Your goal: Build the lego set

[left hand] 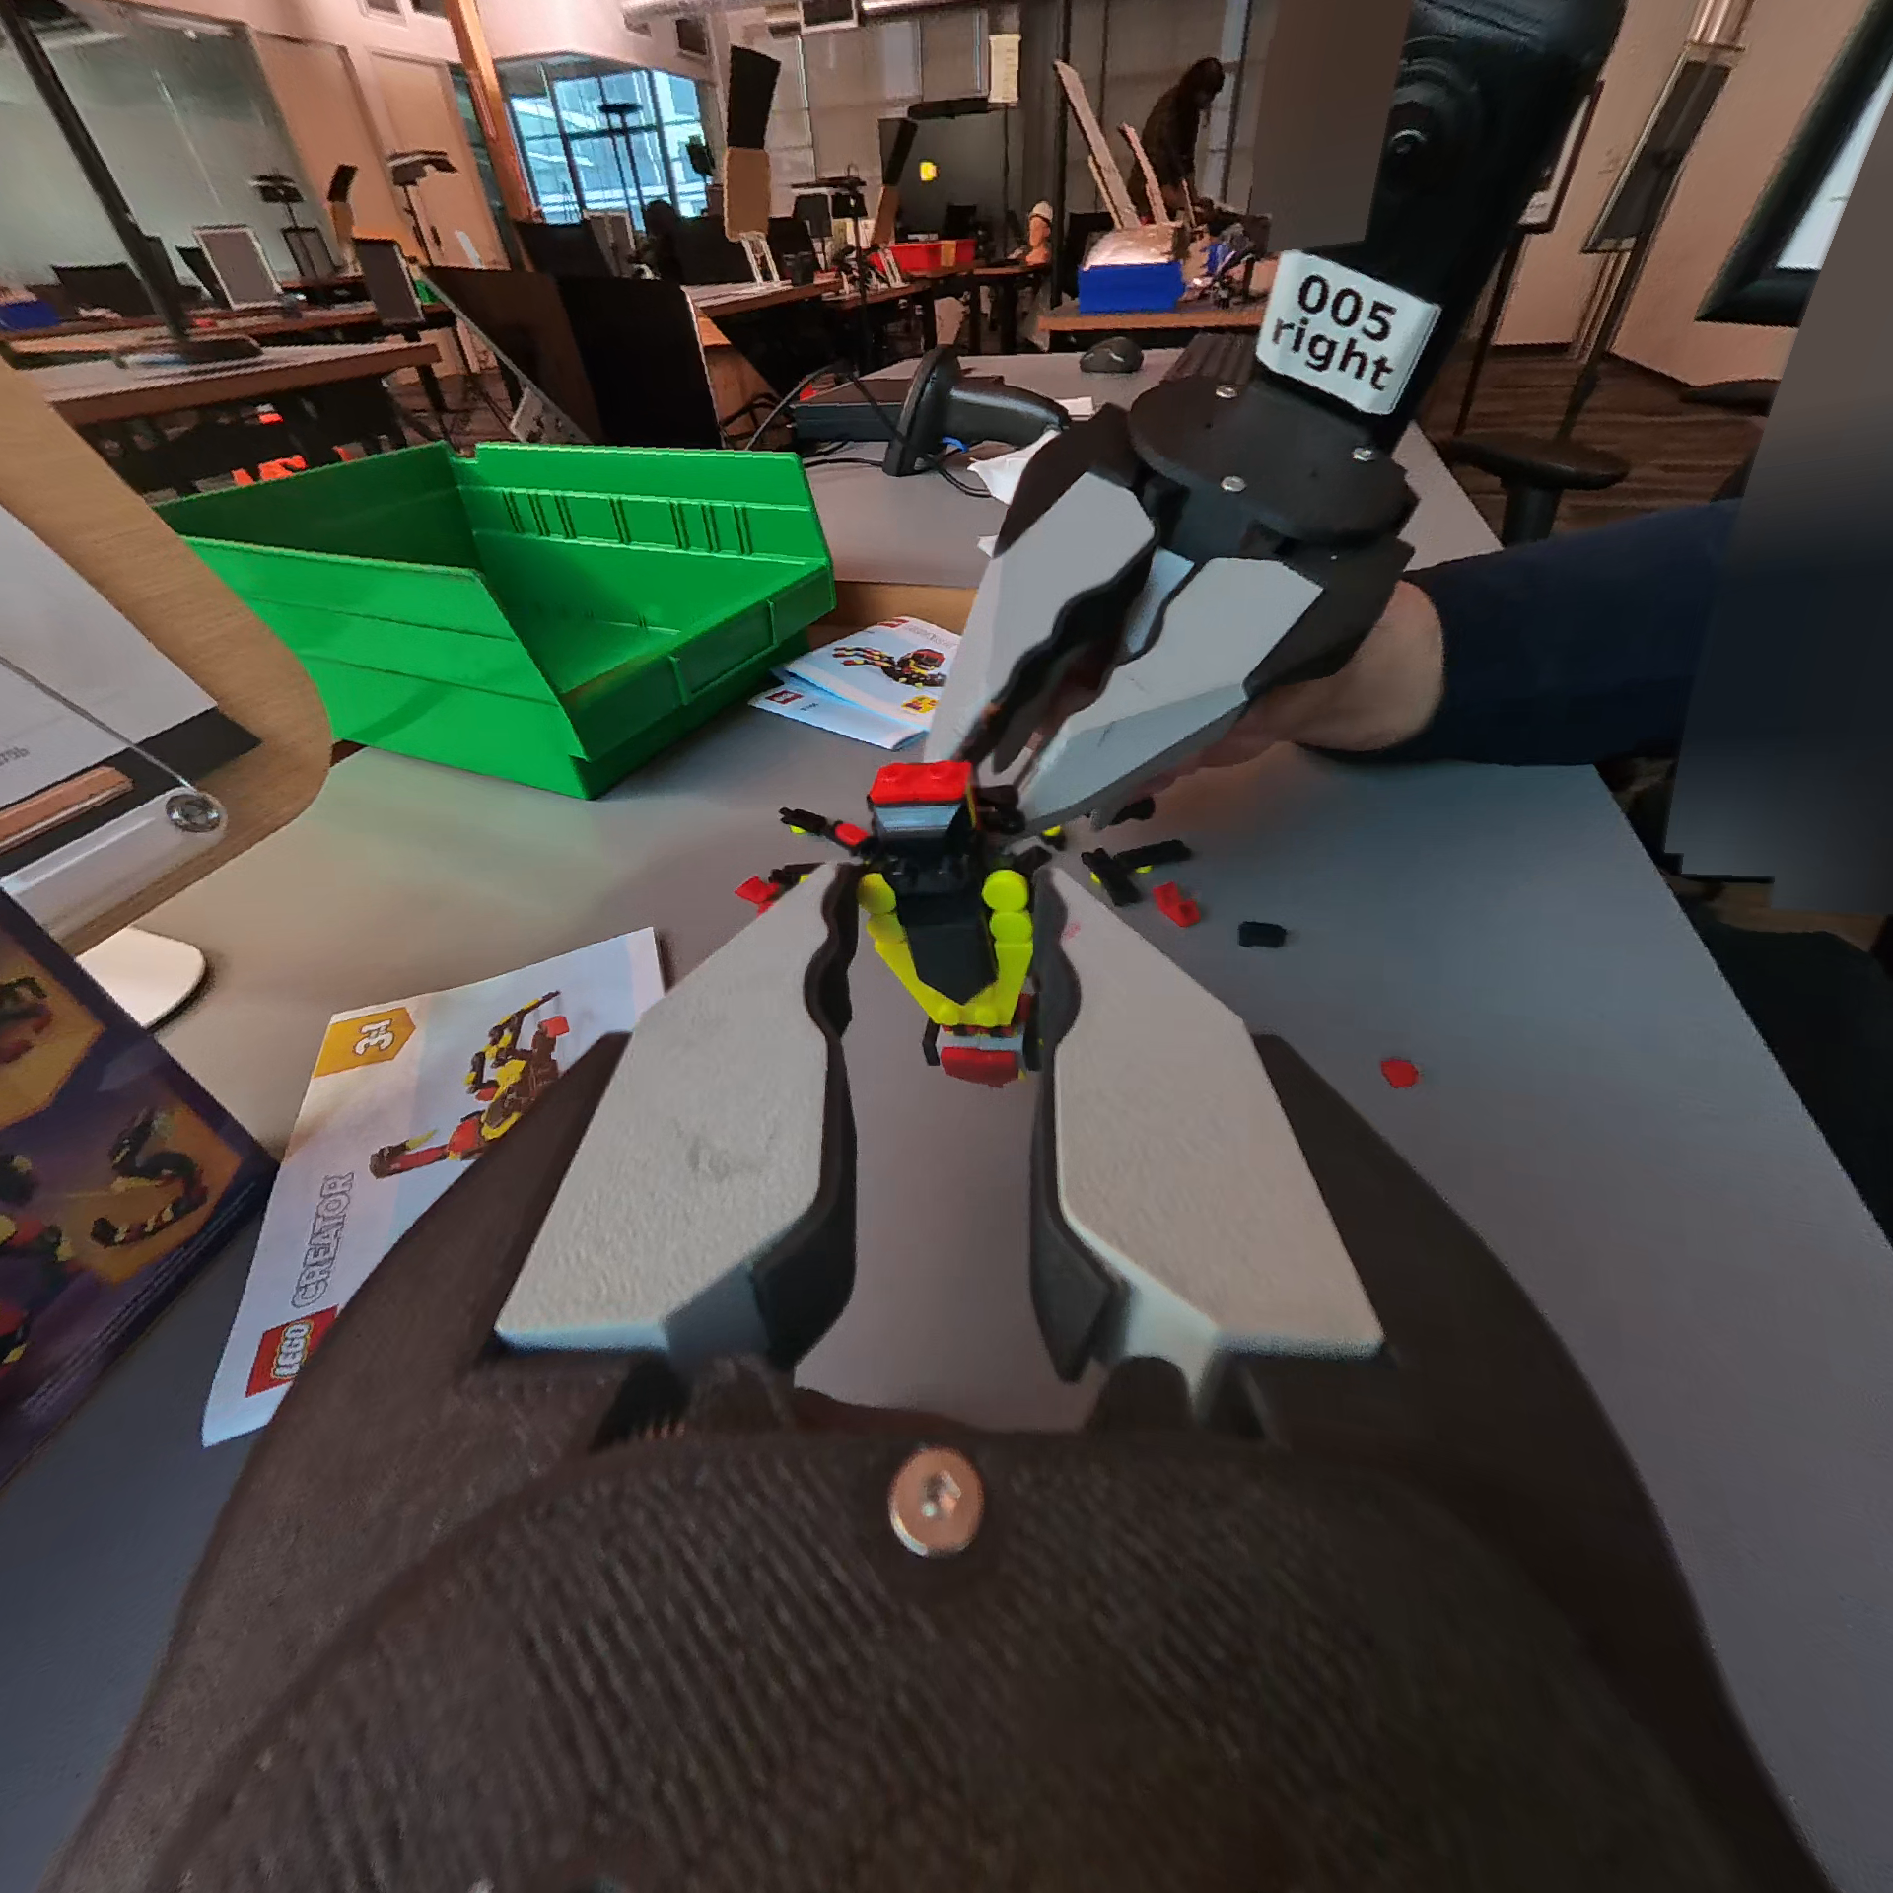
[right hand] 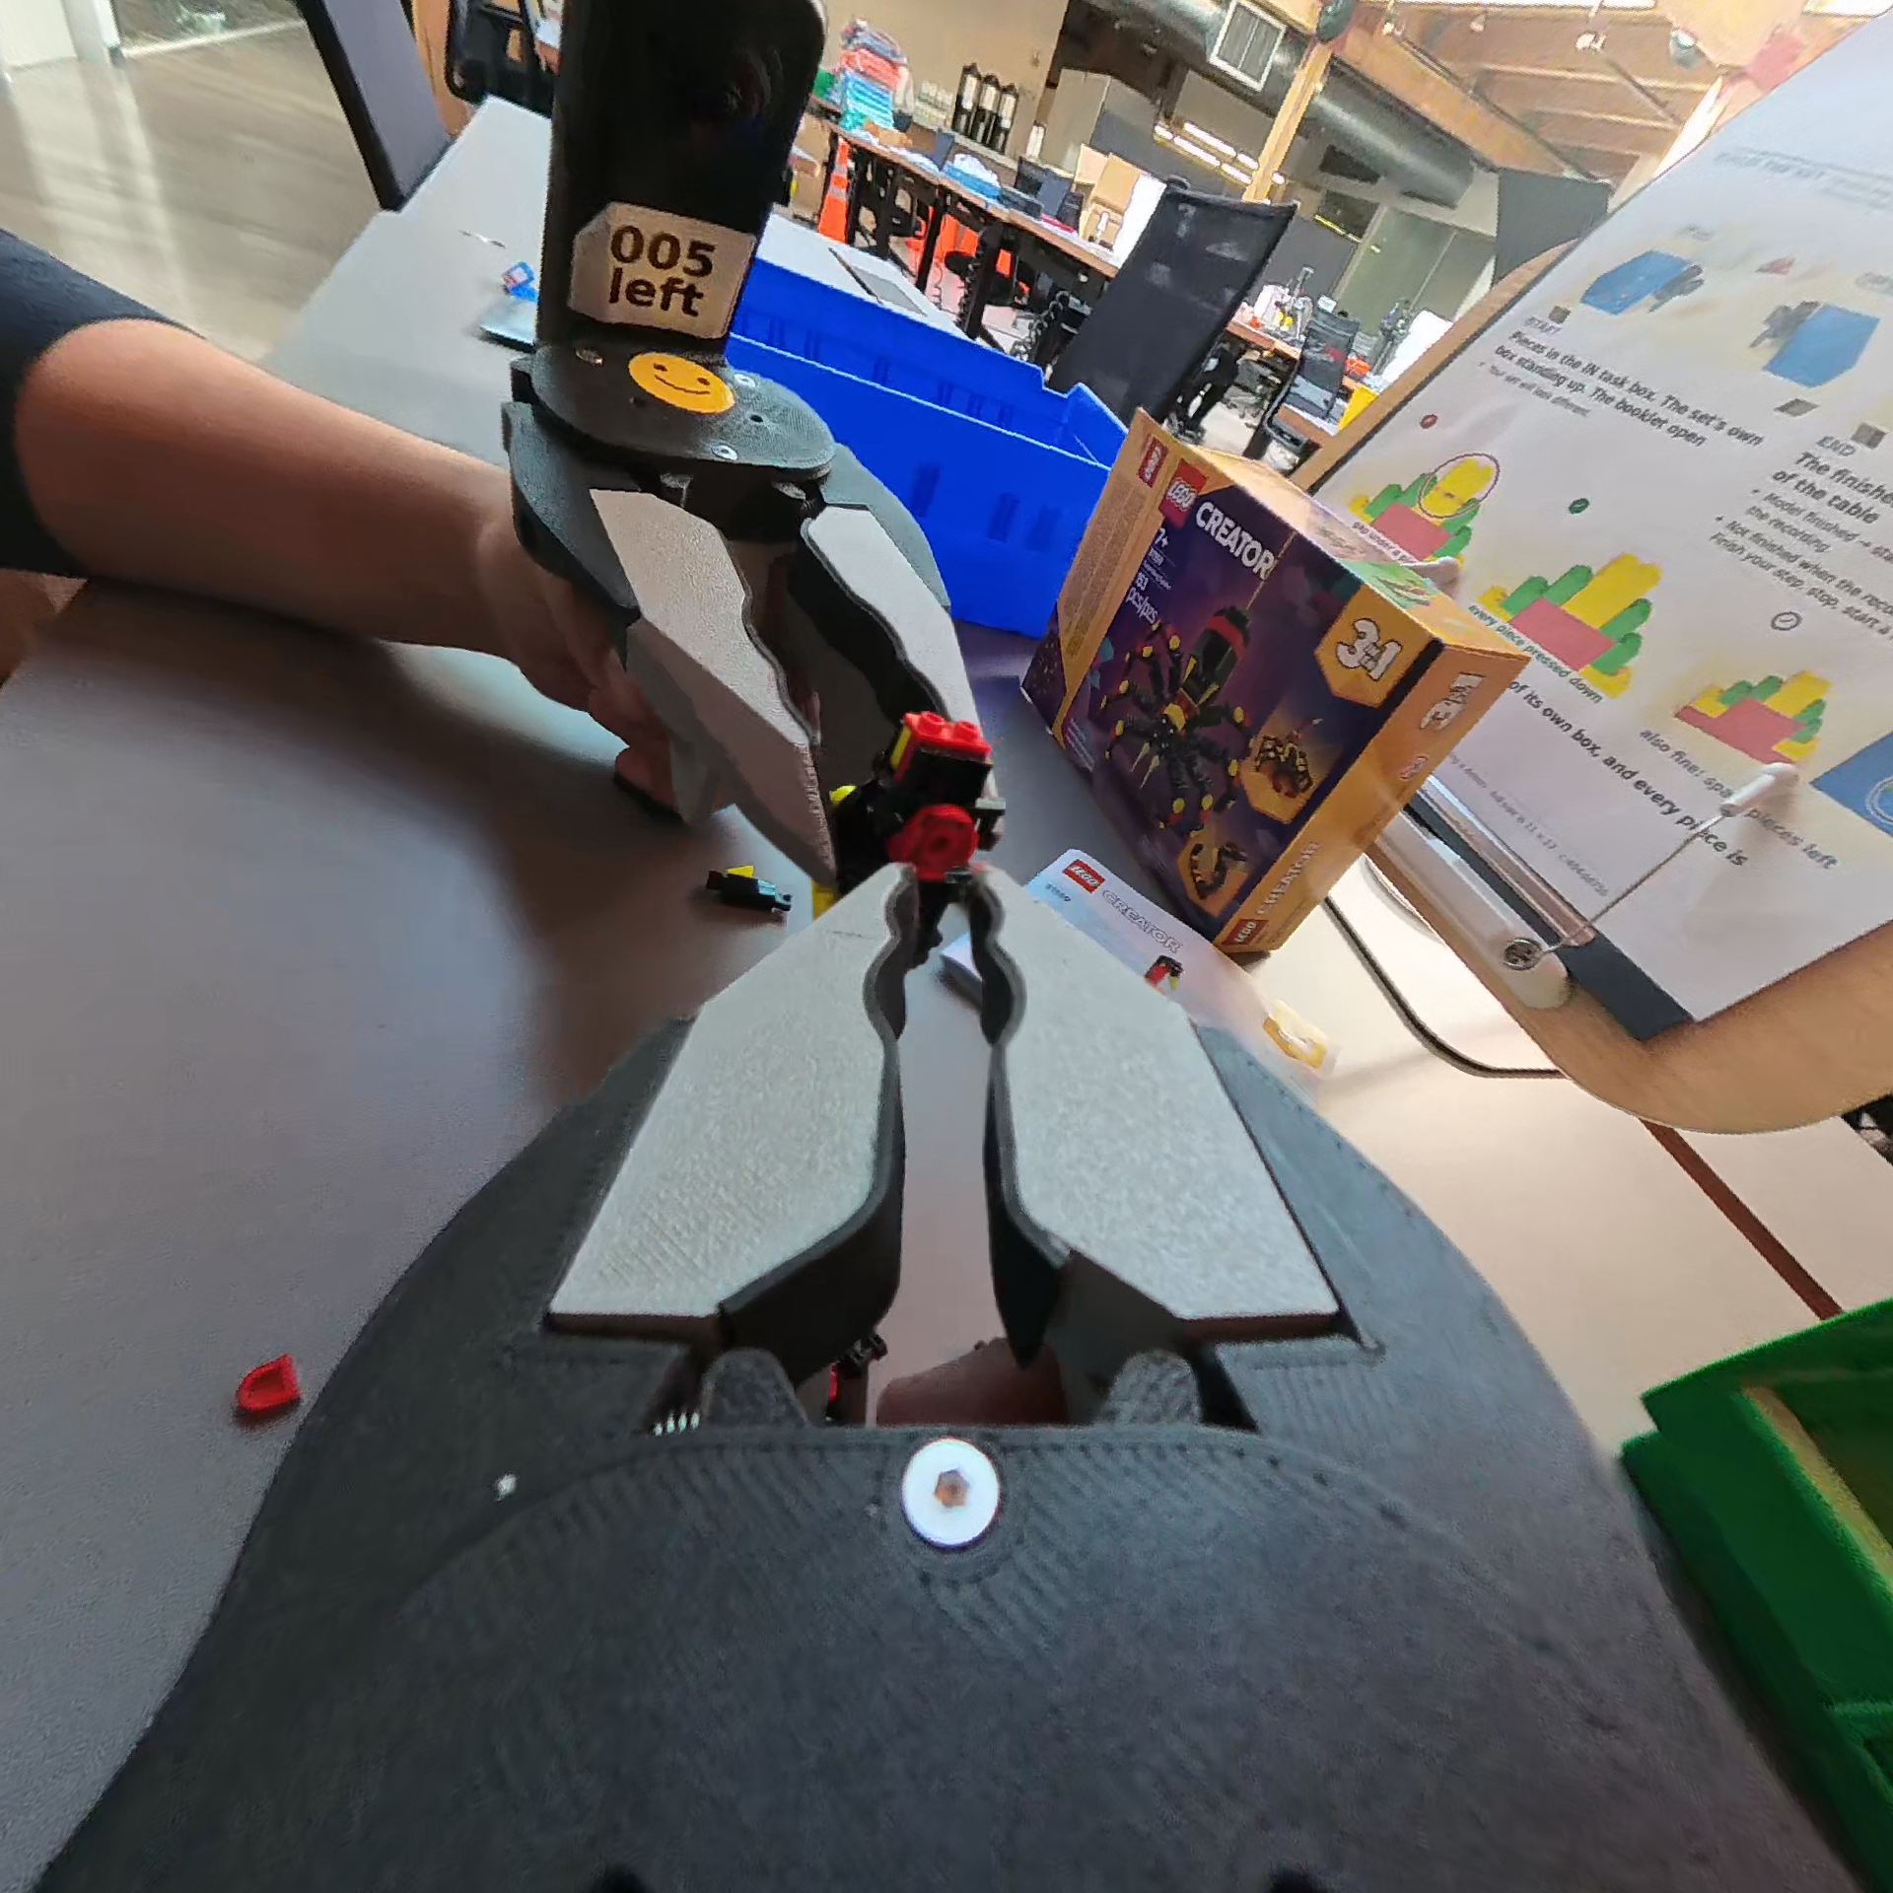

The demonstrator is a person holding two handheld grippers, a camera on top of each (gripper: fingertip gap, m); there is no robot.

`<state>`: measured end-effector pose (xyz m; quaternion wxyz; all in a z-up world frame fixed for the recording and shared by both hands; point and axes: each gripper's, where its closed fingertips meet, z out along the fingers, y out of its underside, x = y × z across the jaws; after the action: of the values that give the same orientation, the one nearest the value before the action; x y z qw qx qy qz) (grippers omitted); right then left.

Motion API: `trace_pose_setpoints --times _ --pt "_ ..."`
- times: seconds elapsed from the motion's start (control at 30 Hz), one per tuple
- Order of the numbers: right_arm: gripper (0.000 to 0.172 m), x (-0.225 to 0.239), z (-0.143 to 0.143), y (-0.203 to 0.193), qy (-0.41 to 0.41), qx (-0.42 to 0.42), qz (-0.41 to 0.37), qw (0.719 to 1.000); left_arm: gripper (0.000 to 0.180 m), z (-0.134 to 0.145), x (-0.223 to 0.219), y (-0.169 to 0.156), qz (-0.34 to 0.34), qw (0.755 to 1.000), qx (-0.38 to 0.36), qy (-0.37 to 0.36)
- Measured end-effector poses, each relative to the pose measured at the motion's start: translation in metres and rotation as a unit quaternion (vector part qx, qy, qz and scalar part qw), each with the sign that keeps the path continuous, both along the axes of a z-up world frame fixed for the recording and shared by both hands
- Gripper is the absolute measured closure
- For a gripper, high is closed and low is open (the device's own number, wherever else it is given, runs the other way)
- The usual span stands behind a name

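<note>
Counting: 1 model [left hand: 948,922] (2 booklets [left hand: 430,1147])

The smooth grey counter [left hand: 1434,1280] carries a green plastic bin [left hand: 533,604] and a printed paper booklet [left hand: 410,1147]. Small red and black plastic bricks [left hand: 1178,901] lie loose on it. A purple-and-orange cardboard box [right hand: 1260,676] stands there too.

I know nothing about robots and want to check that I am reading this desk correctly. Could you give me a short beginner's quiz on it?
1. True or false: the brick model lies inside the green bin.
2. What sits between the fingers of the left gripper? A: a booklet. B: the black, yellow and red brick model. C: a loose red piece.
3. Fill in the gap: the toy box stands beside the ___ bin.

Key: 1 false, because the model is outside the bin, over the grey table. 2 B. 3 blue.
</note>
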<state>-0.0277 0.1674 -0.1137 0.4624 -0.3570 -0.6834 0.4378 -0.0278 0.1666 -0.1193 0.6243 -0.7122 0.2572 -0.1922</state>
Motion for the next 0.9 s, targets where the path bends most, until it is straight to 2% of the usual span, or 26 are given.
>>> trace_pose_setpoints --times 0.07,0.23,0.63,0.9 --pt "0.168 0.001 0.001 -0.002 0.004 -0.004 0.007 1.000 0.148 0.000 0.002 -0.001 -0.004 1.000 0.005 0.005" --pt "0.164 0.005 0.009 -0.007 0.017 -0.026 0.026 0.999 0.148 0.000 0.006 -0.004 -0.017 1.000 0.010 0.013" --pt "0.166 0.012 0.007 -0.017 0.016 -0.028 0.069 0.997 0.148 -0.005 0.017 -0.009 -0.035 0.998 0.022 0.056" --pt "0.162 0.013 0.004 -0.017 -0.006 -0.076 0.089 0.993 0.149 -0.008 0.020 -0.009 -0.026 0.994 0.043 0.097"
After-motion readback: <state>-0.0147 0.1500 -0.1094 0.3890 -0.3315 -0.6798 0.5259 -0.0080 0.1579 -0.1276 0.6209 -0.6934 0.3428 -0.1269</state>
